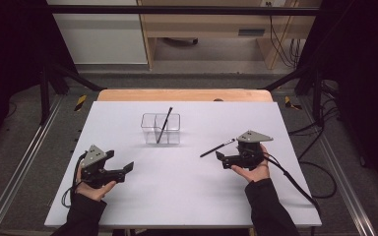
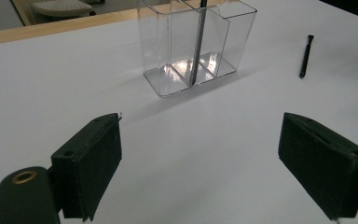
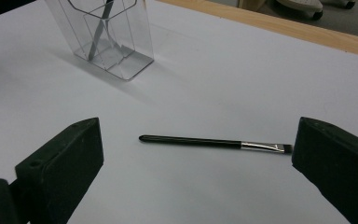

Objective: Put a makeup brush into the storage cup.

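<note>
Right gripper (image 3: 193,172), jaws spread wide and empty, poised low over the brush (image 3: 214,141), which lies flat on the white table (image 1: 177,196) between and just beyond them. For a clean pickup, the jaws should probably straddle the handle near mid-length and close squarely across it. The brush is slender, black-handled, with a silver ferrule and short dark bristles. Left gripper (image 2: 214,154), likewise released, rests idle. Farther off stands the clear divided holder (image 1: 161,129), one dark brush (image 1: 165,125) leaning inside.
</note>
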A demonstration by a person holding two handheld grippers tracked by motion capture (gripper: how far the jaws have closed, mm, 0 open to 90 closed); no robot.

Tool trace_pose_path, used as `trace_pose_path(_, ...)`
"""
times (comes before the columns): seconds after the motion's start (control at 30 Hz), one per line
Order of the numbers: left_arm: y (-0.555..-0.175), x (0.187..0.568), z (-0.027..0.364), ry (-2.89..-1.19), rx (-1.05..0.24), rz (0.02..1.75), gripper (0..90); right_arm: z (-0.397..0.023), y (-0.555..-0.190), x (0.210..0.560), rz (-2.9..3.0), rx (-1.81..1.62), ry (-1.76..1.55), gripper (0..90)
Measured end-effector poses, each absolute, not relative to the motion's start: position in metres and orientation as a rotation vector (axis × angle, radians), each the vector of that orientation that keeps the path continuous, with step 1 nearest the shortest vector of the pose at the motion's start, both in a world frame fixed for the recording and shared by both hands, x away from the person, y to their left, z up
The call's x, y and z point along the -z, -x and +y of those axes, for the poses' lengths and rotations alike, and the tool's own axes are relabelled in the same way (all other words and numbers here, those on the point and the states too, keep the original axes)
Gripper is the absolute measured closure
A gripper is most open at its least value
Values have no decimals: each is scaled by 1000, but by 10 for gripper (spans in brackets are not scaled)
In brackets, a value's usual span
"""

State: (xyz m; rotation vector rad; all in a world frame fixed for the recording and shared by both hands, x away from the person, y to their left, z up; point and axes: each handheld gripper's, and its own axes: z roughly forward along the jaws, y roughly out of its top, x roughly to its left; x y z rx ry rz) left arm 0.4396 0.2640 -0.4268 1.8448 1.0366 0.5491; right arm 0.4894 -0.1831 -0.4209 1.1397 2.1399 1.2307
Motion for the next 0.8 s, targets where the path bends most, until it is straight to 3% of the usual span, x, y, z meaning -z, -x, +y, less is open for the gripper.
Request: trace_pose_path(0.8, -442, 431, 262, -1864, -541, 1042, 123, -170, -516, 439, 2238, -1170, -1159, 35)
